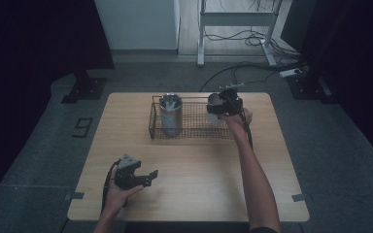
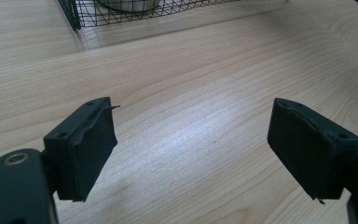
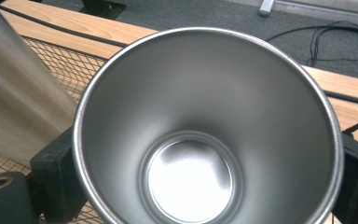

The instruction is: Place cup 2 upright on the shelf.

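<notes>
The left gripper (image 1: 141, 177) sits closest to the high camera, held low over the near left part of the wooden table (image 1: 272, 194). In its own view the two black jaws stand visibly apart with bare wood grain between them, so it holds nothing — it looks parked out of the way while the other hand works. Far across the table, the right gripper (image 1: 223, 108) is over the right end of the wire basket (image 1: 151, 119), its jaws pressed on either side of a steel cup (image 3: 205, 140). The right gripper view looks straight down into the cup's shiny, empty inside, with a black pad visible at each flank of the rim; gripping it from the sides like this keeps the mouth up and the base free to be set down. A second steel tumbler (image 1: 171, 114) already stands upright in the left part of the basket, and its brushed wall shows just beside the held cup in the right gripper view. The held cup appears to hang over or within the free right half — whether its base touches the mesh I cannot tell. My reading is that the cups are being gathered side by side in the basket, and the free space to the right of the standing tumbler is the evident spot for this one — a careful descent should avoid knocking its neighbour.
</notes>
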